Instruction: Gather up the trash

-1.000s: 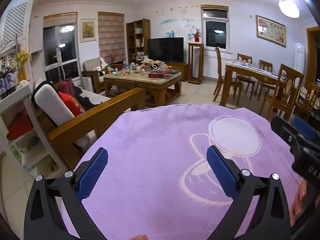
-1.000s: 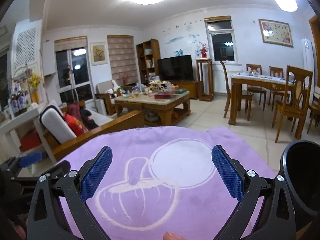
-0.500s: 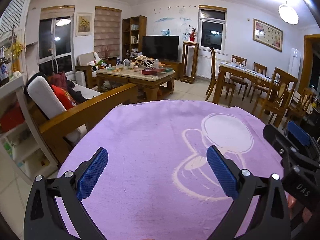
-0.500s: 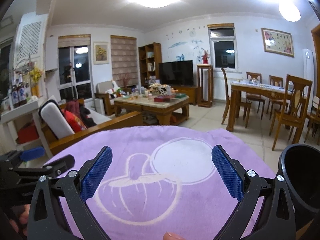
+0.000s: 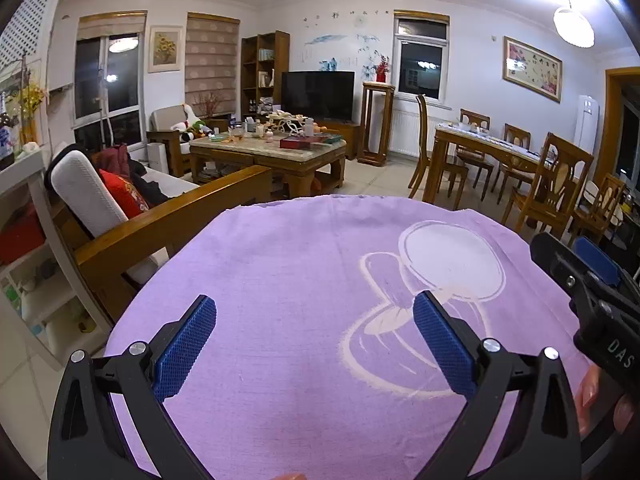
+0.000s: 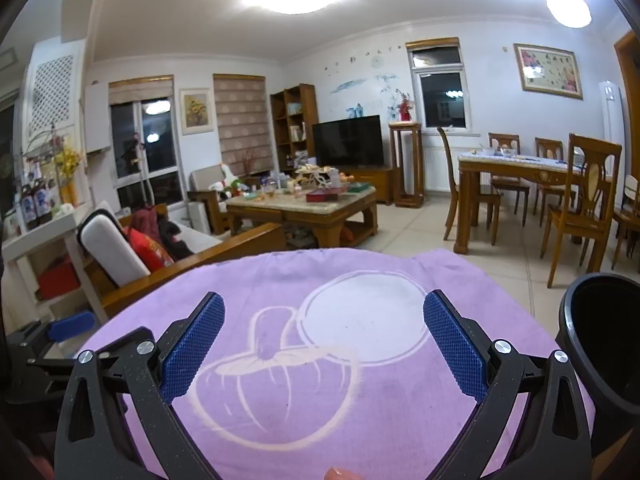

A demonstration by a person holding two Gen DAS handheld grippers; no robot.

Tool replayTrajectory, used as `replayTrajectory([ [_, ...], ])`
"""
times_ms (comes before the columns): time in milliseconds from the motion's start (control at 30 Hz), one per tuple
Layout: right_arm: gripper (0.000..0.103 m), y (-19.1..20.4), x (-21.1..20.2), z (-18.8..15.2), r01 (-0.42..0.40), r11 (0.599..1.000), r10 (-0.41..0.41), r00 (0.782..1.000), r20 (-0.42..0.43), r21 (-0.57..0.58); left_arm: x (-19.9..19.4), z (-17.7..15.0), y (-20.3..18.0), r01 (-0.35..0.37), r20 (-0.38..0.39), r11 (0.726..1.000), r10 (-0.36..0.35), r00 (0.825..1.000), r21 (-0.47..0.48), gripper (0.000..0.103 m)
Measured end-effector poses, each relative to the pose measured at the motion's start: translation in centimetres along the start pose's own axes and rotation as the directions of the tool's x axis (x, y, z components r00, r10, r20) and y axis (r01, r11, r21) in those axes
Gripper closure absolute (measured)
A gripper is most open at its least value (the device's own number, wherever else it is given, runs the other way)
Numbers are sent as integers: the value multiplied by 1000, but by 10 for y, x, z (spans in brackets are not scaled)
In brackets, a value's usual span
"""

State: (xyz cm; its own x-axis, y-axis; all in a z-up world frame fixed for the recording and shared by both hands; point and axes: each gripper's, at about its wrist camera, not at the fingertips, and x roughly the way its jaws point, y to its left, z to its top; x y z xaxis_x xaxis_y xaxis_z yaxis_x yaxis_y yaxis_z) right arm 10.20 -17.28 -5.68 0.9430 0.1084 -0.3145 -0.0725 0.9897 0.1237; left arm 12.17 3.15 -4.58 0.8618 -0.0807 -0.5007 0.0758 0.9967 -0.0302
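A purple cloth with a pale cartoon print covers the surface, nothing lying on it.

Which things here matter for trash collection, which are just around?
Job:
left gripper, open, empty
right gripper, open, empty
black bin beside the right gripper
No trash visible on the purple cloth

Around:
coffee table, cluttered
sofa
TV
dining table
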Motion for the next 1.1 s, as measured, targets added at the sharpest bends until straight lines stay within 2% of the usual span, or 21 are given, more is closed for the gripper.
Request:
replayTrajectory([
  [1100,5,-3,0,2,-4,999,4,1000,-11,38,-2,-4,-11,-16,4,1000,16,1000,18,5],
])
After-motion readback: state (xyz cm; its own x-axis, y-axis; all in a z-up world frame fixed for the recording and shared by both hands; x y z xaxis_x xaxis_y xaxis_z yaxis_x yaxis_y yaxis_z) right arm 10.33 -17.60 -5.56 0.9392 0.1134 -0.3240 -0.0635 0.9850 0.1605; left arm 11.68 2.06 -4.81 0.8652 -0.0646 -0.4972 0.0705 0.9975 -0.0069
